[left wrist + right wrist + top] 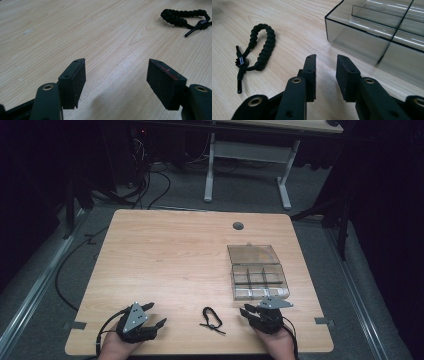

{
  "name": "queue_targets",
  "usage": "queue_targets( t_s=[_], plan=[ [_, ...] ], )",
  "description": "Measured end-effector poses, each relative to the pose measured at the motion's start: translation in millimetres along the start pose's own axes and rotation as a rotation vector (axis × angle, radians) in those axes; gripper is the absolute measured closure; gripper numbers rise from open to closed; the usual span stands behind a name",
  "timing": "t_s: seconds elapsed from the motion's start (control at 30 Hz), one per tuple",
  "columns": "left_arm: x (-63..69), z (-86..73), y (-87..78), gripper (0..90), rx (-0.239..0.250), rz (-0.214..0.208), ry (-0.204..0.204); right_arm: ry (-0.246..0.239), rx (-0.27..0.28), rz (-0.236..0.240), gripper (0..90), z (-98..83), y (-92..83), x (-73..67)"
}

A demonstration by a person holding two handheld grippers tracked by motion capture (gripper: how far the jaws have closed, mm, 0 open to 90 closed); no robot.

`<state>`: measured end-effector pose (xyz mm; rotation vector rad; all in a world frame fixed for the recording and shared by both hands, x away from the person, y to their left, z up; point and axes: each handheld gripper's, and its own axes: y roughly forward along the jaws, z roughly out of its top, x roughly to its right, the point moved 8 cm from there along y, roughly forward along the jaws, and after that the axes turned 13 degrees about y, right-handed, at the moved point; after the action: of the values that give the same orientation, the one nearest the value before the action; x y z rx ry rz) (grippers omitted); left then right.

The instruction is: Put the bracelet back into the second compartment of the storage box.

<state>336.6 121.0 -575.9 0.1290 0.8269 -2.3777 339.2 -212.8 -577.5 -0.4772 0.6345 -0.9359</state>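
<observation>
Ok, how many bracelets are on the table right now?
1. The black braided bracelet lies on the table near its front edge, between the left gripper and the right gripper, outside the clear box.

Left of the clear compartment box the table lies bare; only a black braided bracelet lies near its front-left corner.

A black braided bracelet lies on the wooden table near a clear compartment box.
</observation>
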Motion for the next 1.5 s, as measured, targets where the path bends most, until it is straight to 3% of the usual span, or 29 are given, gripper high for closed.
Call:
queue_targets(
  t_s=[0.4,0.47,0.53,0.6,0.67,0.77,0.8,0.9,1.0,1.23,1.4,1.5],
  plan=[
    [0.3,-0.1,0.4,32.1,-0.002,-0.006,0.000,-0.004,-0.021,-0.011,67.5,-1.4,2.4,-2.4],
    [0.3,-0.1,0.5,32.1,-0.002,-0.006,-0.001,-0.009,-0.028,-0.029,72.1,0.4,2.1,-3.7],
    [0.1,-0.2,0.5,32.1,-0.004,-0.006,-0.003,0.007,-0.030,-0.018,76.0,3.3,1.6,-7.2],
    [-0.2,-0.4,0.6,32.1,-0.006,-0.007,-0.006,-0.006,-0.023,-0.015,81.6,5.7,0.9,-12.9],
    [-0.7,-0.6,0.9,32.1,-0.008,-0.008,-0.012,-0.047,-0.010,-0.003,86.8,8.7,1.6,-23.3],
    [-1.0,-0.7,1.1,32.2,-0.009,-0.009,-0.017,-0.125,-0.018,0.056,89.4,10.8,6.1,-50.2],
    [-1.0,-0.7,1.1,32.2,-0.009,-0.009,-0.017,-0.125,-0.018,0.056,89.4,10.8,6.1,-50.2],
    [-0.7,-0.6,1.1,32.1,-0.009,-0.007,-0.012,-0.194,-0.056,0.114,89.5,7.1,14.3,-78.7],
    [0.2,-0.5,1.5,32.1,-0.013,-0.008,-0.003,-0.220,-0.075,0.121,89.2,3.8,22.6,-88.5],
    [0.7,-0.4,1.3,32.0,-0.011,-0.007,0.001,-0.263,-0.144,0.077,89.4,-6.3,41.2,-90.3],
    [0.7,-0.4,1.3,32.0,-0.011,-0.006,0.002,-0.250,-0.149,0.060,89.4,-9.3,36.4,-83.1],
    [0.7,-0.3,1.3,32.0,-0.012,-0.005,0.003,-0.221,-0.140,0.035,89.4,-11.8,24.0,-68.3]
  ],
)
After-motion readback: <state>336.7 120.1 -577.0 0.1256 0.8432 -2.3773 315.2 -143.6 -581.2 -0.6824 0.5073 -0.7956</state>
